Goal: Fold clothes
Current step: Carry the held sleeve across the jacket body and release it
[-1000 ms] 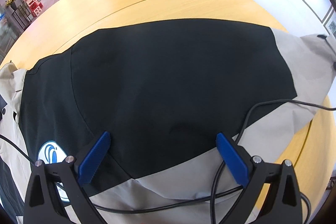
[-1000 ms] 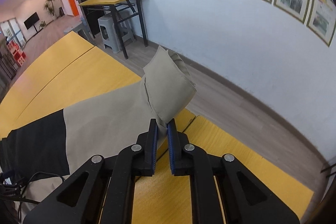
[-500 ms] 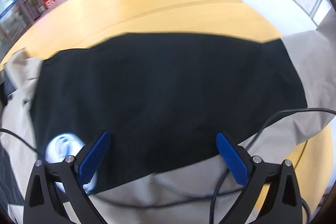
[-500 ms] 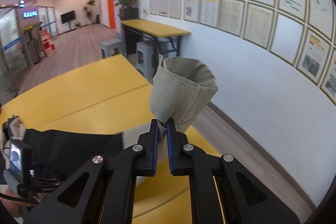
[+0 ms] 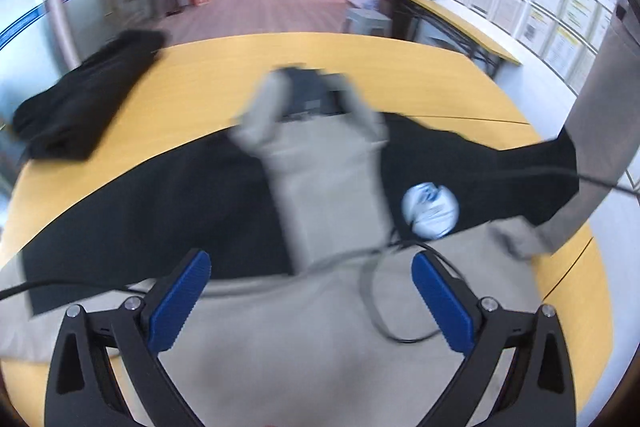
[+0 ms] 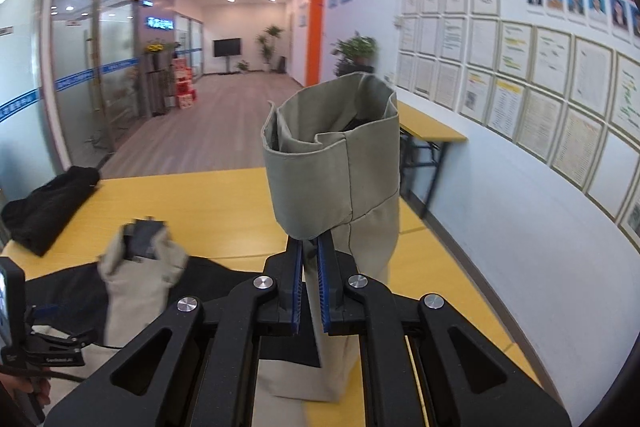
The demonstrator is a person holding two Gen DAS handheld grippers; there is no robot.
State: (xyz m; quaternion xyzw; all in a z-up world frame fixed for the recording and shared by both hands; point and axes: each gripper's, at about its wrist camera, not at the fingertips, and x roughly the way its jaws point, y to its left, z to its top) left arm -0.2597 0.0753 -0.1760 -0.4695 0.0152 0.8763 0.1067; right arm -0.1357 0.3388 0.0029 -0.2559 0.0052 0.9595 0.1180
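- Right hand-held gripper (image 6: 309, 269): raised above the surface (image 6: 208, 203), clamped on the beige sleeve cuff (image 6: 334, 163).
- Left hand-held gripper (image 5: 310, 289): fingers apart, over the jacket (image 5: 160, 203).

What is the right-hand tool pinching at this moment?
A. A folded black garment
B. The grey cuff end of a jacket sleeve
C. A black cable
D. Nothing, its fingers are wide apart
B: the right gripper has its blue fingers closed on the grey sleeve, which stands up above the yellow table.

One jacket (image 5: 248, 211), one dark bundle (image 5: 80, 99), one table (image 5: 224, 67)
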